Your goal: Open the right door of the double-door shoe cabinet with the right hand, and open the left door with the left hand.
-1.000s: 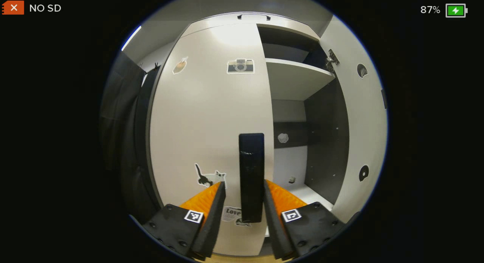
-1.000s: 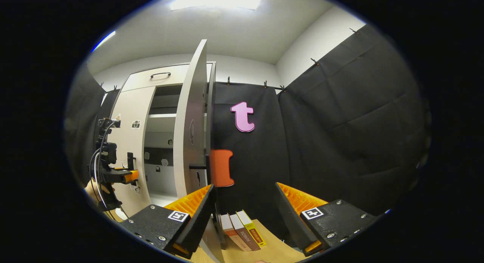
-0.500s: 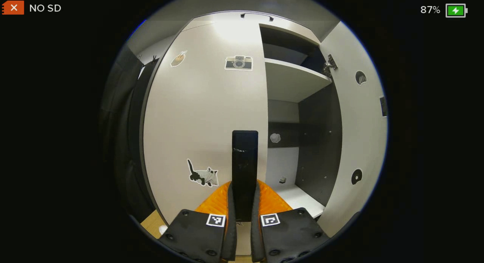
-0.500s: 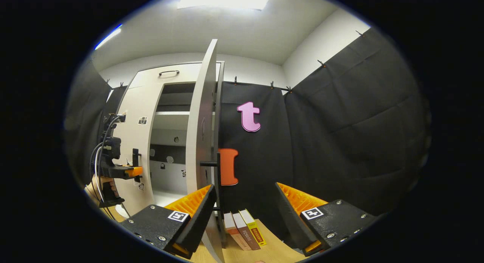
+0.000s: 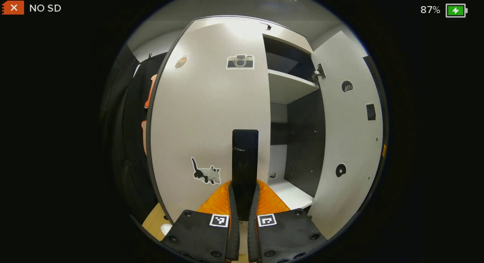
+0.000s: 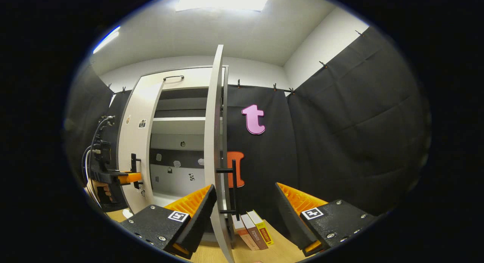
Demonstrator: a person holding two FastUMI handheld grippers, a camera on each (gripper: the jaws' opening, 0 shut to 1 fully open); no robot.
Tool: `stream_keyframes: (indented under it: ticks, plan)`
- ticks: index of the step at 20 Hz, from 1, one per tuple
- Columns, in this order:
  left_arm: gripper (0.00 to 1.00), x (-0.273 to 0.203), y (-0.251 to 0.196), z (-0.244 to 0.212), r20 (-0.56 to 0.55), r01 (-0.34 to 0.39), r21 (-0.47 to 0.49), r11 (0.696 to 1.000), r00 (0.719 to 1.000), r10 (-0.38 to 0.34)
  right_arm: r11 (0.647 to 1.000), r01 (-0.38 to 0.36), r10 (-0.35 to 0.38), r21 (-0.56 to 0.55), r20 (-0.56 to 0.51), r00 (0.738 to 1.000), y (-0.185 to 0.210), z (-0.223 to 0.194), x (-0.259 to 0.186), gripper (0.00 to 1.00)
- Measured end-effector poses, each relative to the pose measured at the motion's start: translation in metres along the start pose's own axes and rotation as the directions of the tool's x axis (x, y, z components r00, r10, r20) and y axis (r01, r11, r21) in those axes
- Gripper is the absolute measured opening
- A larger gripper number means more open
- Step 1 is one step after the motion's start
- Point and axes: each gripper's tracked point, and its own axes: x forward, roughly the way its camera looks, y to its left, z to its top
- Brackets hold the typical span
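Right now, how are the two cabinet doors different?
The right door stands swung wide open, its handle free; the left door is barely ajar, its black handle clamped by the left hand-held gripper. The right hand-held gripper is open. Both doors are pale grey with black handles.

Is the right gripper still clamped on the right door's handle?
No: in the right gripper view the right gripper stands open, with the black handle of the right door between its spread jaws, untouched.
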Motion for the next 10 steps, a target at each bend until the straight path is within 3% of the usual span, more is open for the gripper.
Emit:
stream_keyframes:
  ticks: [10]
  plan:
    - [0.11,-0.019,0.01,0.0,-0.008,0.042,-0.005,0.999,0.999,-0.042,1.0,-0.026,0.026,0.012,-0.002,1.0,0.025,0.008,-0.004,0.93]
